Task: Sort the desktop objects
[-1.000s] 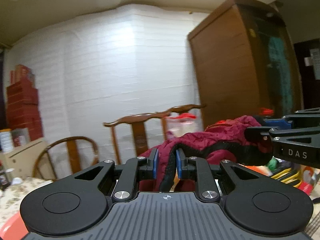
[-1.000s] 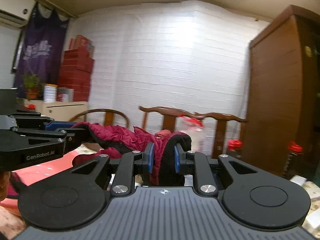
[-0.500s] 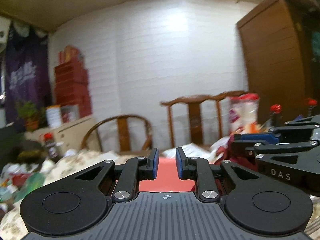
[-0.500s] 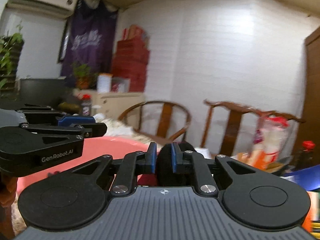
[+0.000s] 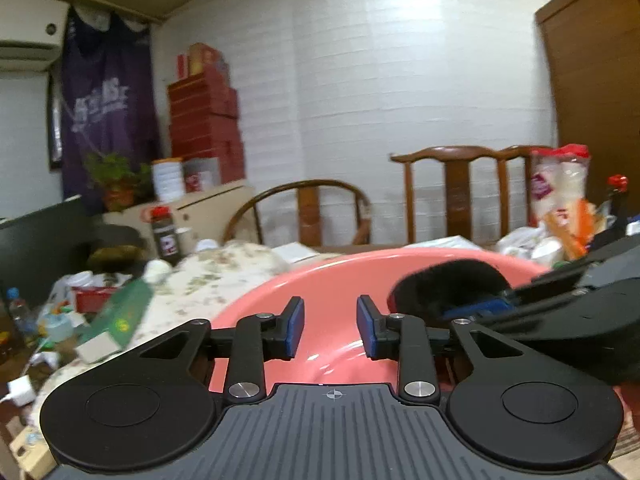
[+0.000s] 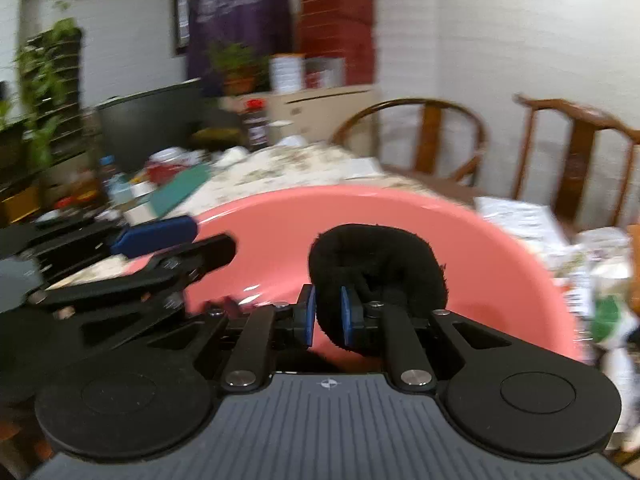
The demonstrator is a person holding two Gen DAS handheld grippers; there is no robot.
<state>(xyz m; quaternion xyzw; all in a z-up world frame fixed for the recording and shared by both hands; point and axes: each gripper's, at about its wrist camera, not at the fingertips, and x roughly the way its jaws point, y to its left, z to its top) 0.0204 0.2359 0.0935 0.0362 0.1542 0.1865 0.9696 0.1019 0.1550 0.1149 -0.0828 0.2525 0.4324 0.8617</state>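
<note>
A large pink basin [image 5: 332, 280] fills the middle of both views; it also shows in the right wrist view [image 6: 400, 216]. My left gripper [image 5: 330, 334] is open and empty over the basin's near side. My right gripper [image 6: 328, 316] is shut on the black fleece cuff [image 6: 380, 264] of a garment, held over the basin. The cuff [image 5: 448, 284] and the right gripper show at the right of the left wrist view. The rest of the garment is hidden below the grippers.
A floral-cloth table [image 5: 224, 276] carries clutter at left: a green box [image 5: 124, 316], a dark jar [image 5: 166, 236], a water bottle [image 5: 18, 312]. Wooden chairs [image 5: 452, 192] stand behind. Bags and bottles [image 5: 560, 200] crowd the right side.
Both grippers swung left and down from the red jacket on the chair to over the pink basin. The left gripper let go of the cloth and opened. The right still grips the black cuff.
</note>
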